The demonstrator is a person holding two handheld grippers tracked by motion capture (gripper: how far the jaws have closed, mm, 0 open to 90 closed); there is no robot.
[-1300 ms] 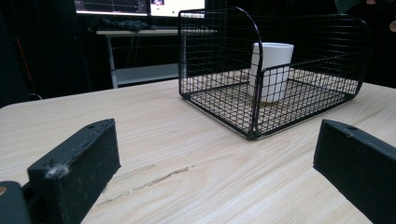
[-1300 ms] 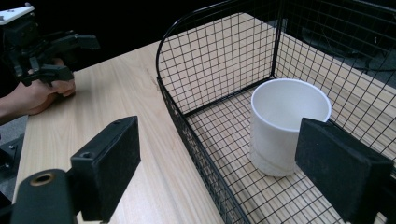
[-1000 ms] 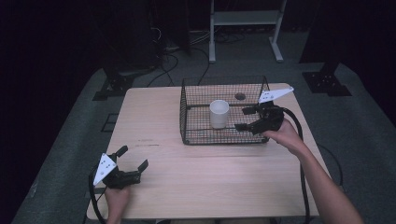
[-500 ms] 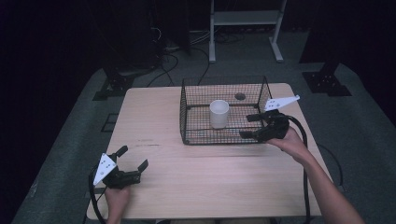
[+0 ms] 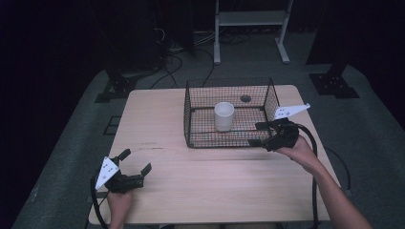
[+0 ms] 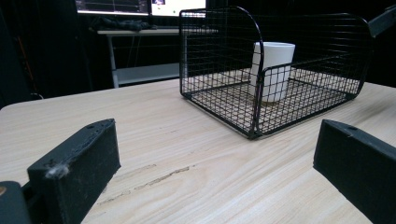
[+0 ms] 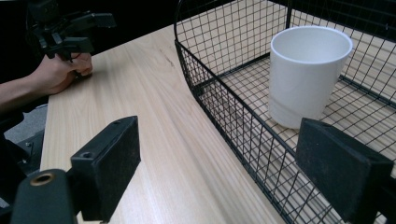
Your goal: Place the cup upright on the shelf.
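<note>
At the table's near left corner our left gripper (image 5: 134, 168) rests with jaws wide apart, holding nothing. The white cup (image 5: 224, 116) stands upright inside the wire basket (image 5: 191, 119). Our right gripper (image 5: 256, 134) straddles the basket's front right wall, jaws apart.

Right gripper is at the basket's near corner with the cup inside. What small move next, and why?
Probably ease the right gripper forward so its open jaws straddle the wire basket's near wall: in its own view that wall already runs between them, nothing gripped.
</note>
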